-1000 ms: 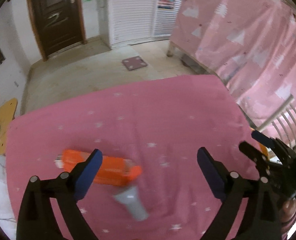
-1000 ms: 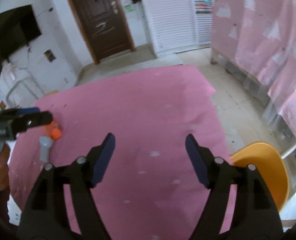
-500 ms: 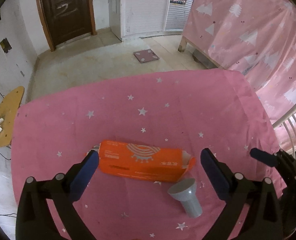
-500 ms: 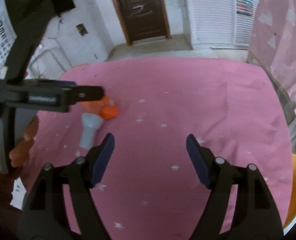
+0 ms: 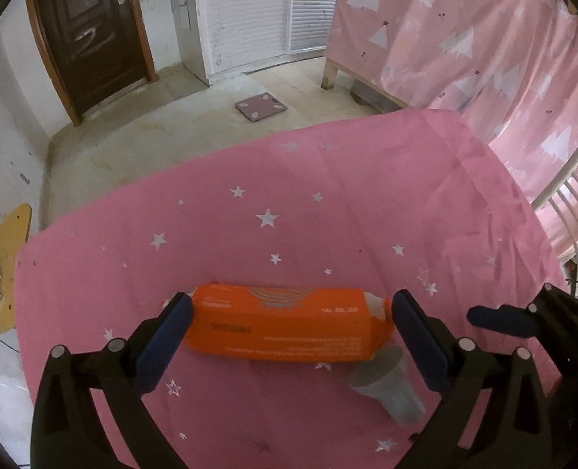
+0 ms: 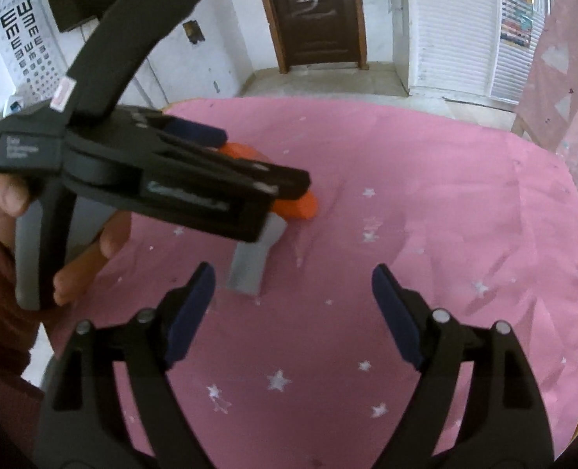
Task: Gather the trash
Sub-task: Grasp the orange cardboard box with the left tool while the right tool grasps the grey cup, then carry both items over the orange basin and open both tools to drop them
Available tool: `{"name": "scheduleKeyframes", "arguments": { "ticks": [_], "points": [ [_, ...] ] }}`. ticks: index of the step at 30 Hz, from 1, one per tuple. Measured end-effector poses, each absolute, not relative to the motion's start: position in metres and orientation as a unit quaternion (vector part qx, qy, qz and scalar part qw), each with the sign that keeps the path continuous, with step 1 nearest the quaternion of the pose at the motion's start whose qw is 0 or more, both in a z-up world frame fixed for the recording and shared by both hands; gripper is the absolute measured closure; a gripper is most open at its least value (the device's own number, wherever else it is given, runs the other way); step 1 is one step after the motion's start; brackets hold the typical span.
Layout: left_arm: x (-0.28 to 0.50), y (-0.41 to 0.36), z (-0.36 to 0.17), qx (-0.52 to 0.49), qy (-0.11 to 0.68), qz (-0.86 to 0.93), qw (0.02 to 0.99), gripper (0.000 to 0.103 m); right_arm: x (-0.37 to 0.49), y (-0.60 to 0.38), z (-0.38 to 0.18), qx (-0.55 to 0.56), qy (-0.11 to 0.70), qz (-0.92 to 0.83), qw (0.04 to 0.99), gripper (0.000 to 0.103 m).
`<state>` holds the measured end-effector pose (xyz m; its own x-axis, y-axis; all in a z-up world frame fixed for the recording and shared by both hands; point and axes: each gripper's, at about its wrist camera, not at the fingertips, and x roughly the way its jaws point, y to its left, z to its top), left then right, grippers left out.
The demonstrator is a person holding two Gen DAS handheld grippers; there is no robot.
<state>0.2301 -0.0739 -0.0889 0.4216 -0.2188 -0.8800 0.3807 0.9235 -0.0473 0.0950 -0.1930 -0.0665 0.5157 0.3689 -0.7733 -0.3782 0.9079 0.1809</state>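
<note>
Left gripper (image 5: 289, 336) gapes wide, angled downward — right gripper (image 6: 289, 305) fingers (image 6: 189, 312) opening.

Soft, even daylight fills both views – no glare, only a faint shadow under the orange carton (image 5: 285, 322) on the pink cloth (image 5: 328, 203). Fisheye bending curves the door (image 6: 314, 11) and walls, corners go black – the left gripper (image 6: 250, 164) looks motion-blurred in the right view

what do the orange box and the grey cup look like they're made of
Orange box: probably thin printed cardboard with a slight sheen, judging by its folded end flap and sharp creases. Grey cup: apparently matte plastic or paper, smooth, uniform and flared; the look leaves it open.
</note>
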Motion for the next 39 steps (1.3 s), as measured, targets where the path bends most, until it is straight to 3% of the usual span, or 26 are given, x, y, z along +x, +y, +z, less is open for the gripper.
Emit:
{"name": "scheduleKeyframes", "arguments": {
  "ticks": [10, 15, 22, 24, 29, 39],
  "points": [
    [0.239, -0.082, -0.091, 0.112, 0.514, -0.162, 0.835, 0.009, 0.099, -0.162, -0.071, -0.022, 0.453, 0.203, 0.868, 0.026],
    [0.246, -0.077, -0.1, 0.106, 0.532, -0.141, 0.828, 0.011, 0.098, -0.151, -0.071, -0.04, 0.45, 0.194, 0.871, 0.043],
    [0.245, -0.066, -0.099, 0.088, 0.535, -0.132, 0.829, 0.017, 0.095, -0.141, -0.071, -0.054, 0.446, 0.202, 0.87, 0.053],
    [0.245, -0.064, -0.098, 0.076, 0.537, -0.125, 0.831, 0.017, 0.093, -0.138, -0.07, -0.063, 0.444, 0.203, 0.87, 0.064],
    [0.244, -0.046, -0.096, 0.044, 0.537, -0.115, 0.834, 0.017, 0.089, -0.136, -0.068, -0.076, 0.442, 0.209, 0.869, 0.08],
    [0.243, -0.026, -0.091, 0.018, 0.536, -0.097, 0.838, 0.017, 0.086, -0.171, -0.057, -0.026, 0.437, 0.215, 0.873, 0.085]
  ]
}}
